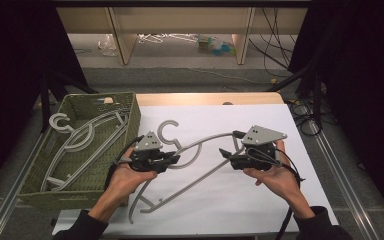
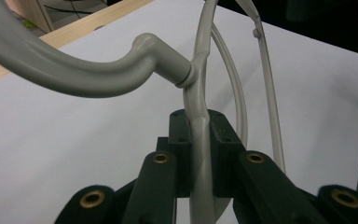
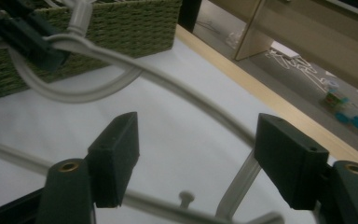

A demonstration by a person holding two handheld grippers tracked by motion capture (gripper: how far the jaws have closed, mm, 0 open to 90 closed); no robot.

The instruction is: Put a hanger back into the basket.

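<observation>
Green woven basket (image 1: 130, 112) at the table's left edge, on the left of the high view, holding 2 or more grey hangers (image 1: 82, 142); exact count hard to tell, since the bars overlap. 1 hook of those sticks up over the basket's far-left rim. In the right gripper view the same basket (image 3: 135, 28) fills the upper left.

On the white sheet (image 1: 260, 200) just right of the basket, 1 grey hanger (image 1: 200, 175), loose from the rest. Long axis on a diagonal in the high view, from near-left to far-right; hook (image 1: 169, 131) pointing to the far side, close to the basket's right wall. Near-left end partly covered by the person's left forearm.

Left gripper (image 1: 172, 159) clamped tight on that hanger just below the neck; in the left gripper view the black pads (image 2: 179, 140) press on both sides of the grey bar (image 2: 200, 163), with the hook (image 2: 74, 70) curving off to the upper left, cut by the frame edge.

Right gripper (image 1: 227, 155) at the hanger's far-right shoulder, jaws spread wide, nothing gripped: in the right gripper view, 2 pads (image 3: 114, 154) well apart with the hanger's curved arm (image 3: 191, 100) running across behind the gap and touching neither. Lower bar and a small peg there blurred, cut by the bottom edge.

Beyond the table, clutter on the floor under the shelving too small to make out.
</observation>
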